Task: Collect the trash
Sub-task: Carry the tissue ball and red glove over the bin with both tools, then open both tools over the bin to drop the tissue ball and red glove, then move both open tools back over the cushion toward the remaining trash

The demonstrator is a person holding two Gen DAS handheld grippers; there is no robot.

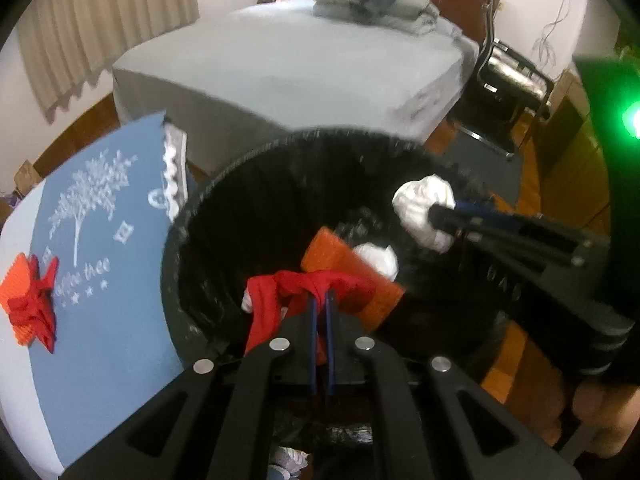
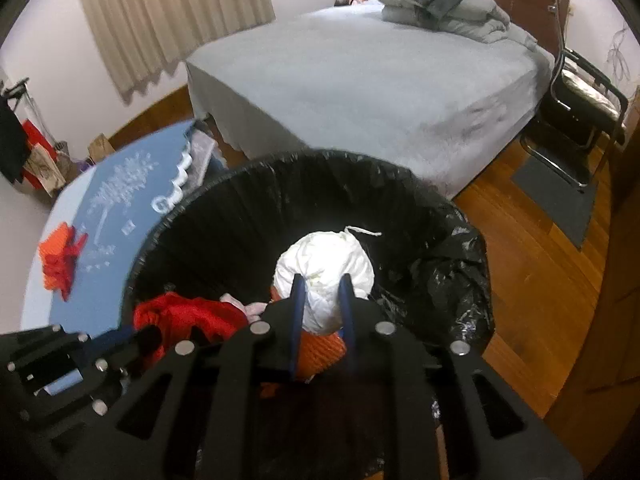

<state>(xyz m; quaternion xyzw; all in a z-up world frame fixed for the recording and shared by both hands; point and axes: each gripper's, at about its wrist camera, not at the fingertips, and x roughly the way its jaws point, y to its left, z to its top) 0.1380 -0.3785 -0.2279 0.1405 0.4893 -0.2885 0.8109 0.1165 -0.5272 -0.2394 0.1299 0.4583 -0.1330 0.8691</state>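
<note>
Both tools are poised over the black-lined bin (image 2: 460,248) for dropping: the left tool (image 1: 322,300) is clenched on red crumpled scrap (image 1: 288,292), the right tool (image 2: 322,292) grasps a white paper wad (image 2: 324,264). More red-orange trash (image 1: 30,300) lies on the desk (image 1: 120,320) left of the bin.

Grey-covered bed (image 2: 360,80), beige pleated curtain (image 2: 172,20), white walls, wooden floor (image 2: 532,280), black chair (image 2: 576,120)

Both grippers are chunky black plastic with cut-out slots, round silver bolts and thin blue fingers: left gripper (image 1: 322,300), right gripper (image 2: 322,286). Green light glows upper right.
</note>
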